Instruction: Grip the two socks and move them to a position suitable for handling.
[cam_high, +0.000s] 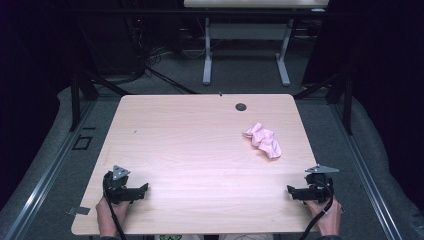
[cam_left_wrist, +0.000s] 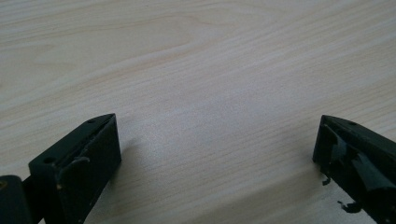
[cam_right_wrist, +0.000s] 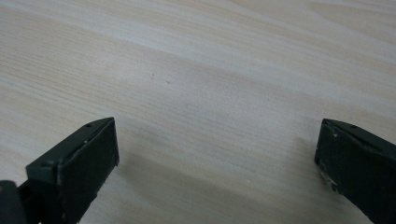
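Observation:
A crumpled pink cloth (cam_high: 263, 139) lies on the right half of the light wood table (cam_high: 200, 150), apart from both grippers. My left gripper (cam_high: 143, 189) rests near the table's front left corner, held by a hand, pointing right. My right gripper (cam_high: 291, 190) rests near the front right corner and points left. In the left gripper view the left gripper (cam_left_wrist: 217, 140) has its jaws wide apart over bare wood. The right gripper (cam_right_wrist: 217, 140) in its own view is likewise open with nothing between the jaws.
A small dark round hole (cam_high: 241, 107) sits near the table's far edge. Black frame posts (cam_high: 76, 95) stand at the far left and right. Another table's white legs (cam_high: 207, 55) stand behind on grey carpet.

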